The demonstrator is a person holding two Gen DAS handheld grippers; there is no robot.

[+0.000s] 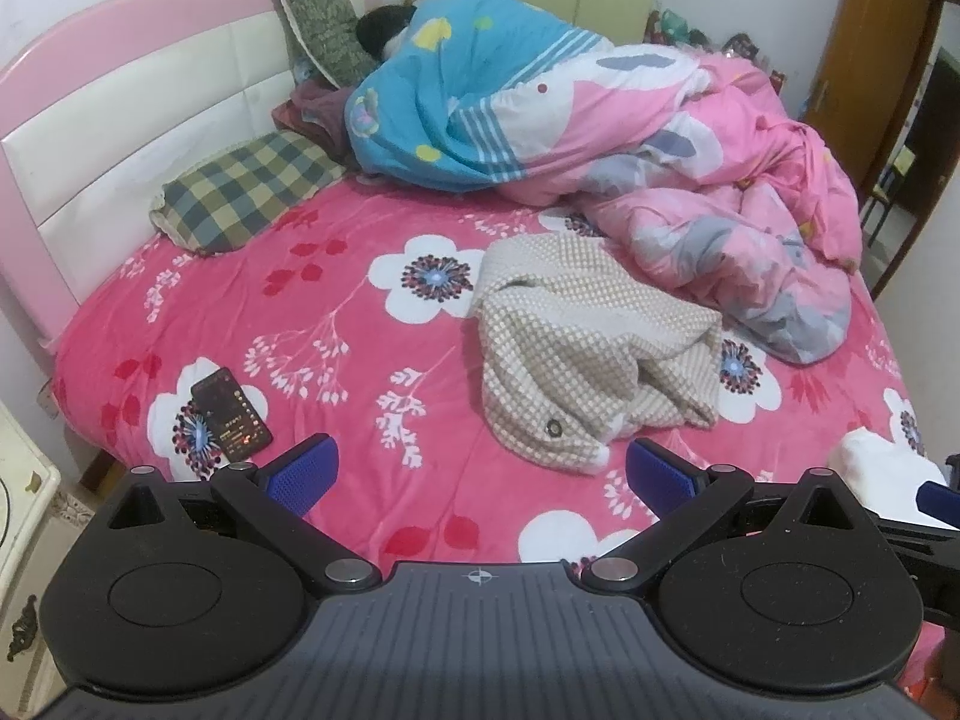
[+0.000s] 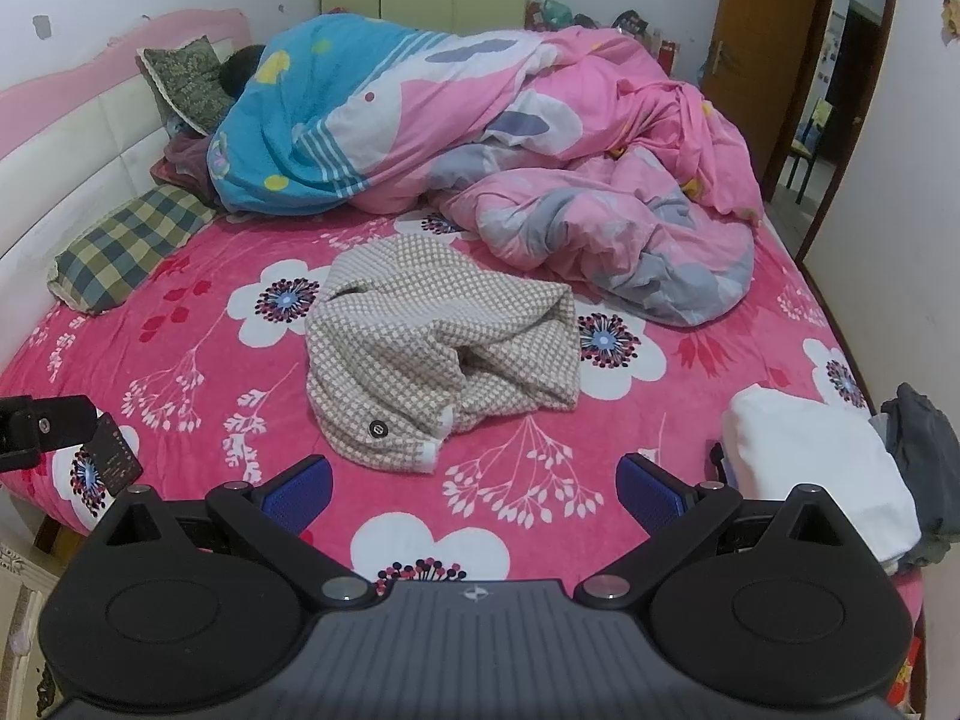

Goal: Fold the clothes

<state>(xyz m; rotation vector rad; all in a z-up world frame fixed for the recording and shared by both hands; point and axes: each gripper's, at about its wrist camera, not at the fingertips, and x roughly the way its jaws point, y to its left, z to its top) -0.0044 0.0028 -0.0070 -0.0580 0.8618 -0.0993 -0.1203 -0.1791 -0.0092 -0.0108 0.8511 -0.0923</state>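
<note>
1. Target: beige checked garment (image 1: 594,354), crumpled in a heap mid-bed on the pink floral sheet (image 1: 372,372), just near of the bunched quilt (image 1: 690,192). One dark button shows at its near-left hem.
2. Left gripper (image 1: 480,468): jaws spread wide, nothing held, hanging over the near edge of the bed, short of the garment.
3. Right gripper (image 2: 474,486): jaws also wide apart and empty, likewise short of the heap.
4. Step in hand, as I read it: reach in and spread the garment flat before any fold.
5. Do it well: take two edge points well apart, e.g. the near hem by the button with the left and the right-hand bulge with the right; pinch one layer only, not the sheet under it.
6. Lift and pull toward the near side, away from the quilt, so it doesn't snag.
7. Mind the phone (image 1: 231,414) near-left on the sheet; keep cloth off it.
8. Folded white item (image 2: 816,468) and grey cloth (image 2: 918,456) sit near-right; probably the done pile, leave them alone.
9. A person lies under the quilt at the far left; stay clear.
</note>
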